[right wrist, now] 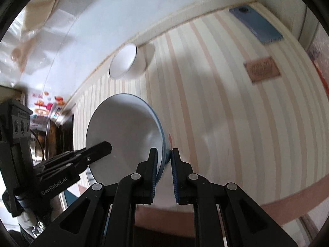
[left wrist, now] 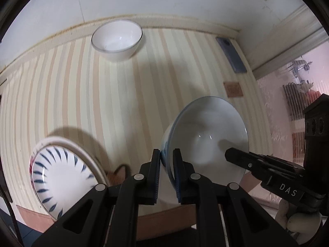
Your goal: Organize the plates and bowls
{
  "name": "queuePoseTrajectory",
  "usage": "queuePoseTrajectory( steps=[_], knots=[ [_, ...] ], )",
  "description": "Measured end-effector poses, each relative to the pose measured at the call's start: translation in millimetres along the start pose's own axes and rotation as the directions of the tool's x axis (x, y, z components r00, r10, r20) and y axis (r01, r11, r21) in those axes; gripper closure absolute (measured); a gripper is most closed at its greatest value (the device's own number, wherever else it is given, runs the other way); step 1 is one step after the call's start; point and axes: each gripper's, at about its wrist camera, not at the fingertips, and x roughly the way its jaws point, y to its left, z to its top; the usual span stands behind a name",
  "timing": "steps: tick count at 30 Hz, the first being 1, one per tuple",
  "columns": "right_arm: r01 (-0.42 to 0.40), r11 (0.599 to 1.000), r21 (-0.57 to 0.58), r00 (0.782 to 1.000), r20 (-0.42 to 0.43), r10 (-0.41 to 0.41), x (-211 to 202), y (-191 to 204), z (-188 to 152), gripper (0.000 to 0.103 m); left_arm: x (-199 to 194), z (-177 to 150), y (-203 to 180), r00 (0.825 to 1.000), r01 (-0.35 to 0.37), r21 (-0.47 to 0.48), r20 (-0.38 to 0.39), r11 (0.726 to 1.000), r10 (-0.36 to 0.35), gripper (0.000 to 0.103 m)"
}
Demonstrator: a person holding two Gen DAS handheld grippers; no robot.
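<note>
blue-rimmed bowl [left wrist: 205,135] is pinched at opposite rim edges by left gripper [left wrist: 166,158] and right gripper [right wrist: 164,156], held tilted above the worktop [left wrist: 82,94] | white bowl [left wrist: 117,39] sits well behind it | risk: bowl could slip if either grip is loosened unevenly

left gripper [left wrist: 166,154]: black linkage arms showing silver pivot pins, blue ribbed pads | right gripper [right wrist: 163,154]: matching build, wearing white "DAS" lettering
</note>
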Motion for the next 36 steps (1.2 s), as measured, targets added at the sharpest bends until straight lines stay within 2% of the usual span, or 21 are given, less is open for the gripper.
queuePoseTrajectory(
  steps=[9,18,28,36],
  knots=[
    [0.018,1.0,0.023,0.997,-0.08,-0.016,32.6,-11.9,-31.1,0.088,24.9,-28.0,1.8,0.997,-0.035,0.031,-0.068,0.999,0.037,0.093],
    [0.044,0.999,0.014,0.993,-0.113,-0.042,47.1,-15.9,-36.4,0.088,46.1,-33.4,0.9,0.992,-0.064,0.041,-0.11,0.997,0.068,0.093],
    [0.074,0.997,-0.016,0.988,-0.138,-0.076,55.5,-7.4,-30.4,0.088,50.9,-26.4,3.3,0.989,-0.091,0.052,-0.116,0.994,0.097,0.093],
    [0.096,0.995,-0.041,0.977,-0.186,-0.102,53.7,-2.3,-24.8,0.082,57.5,-32.3,7.2,0.987,-0.089,0.023,-0.136,0.996,0.091,0.093]
  ],
)
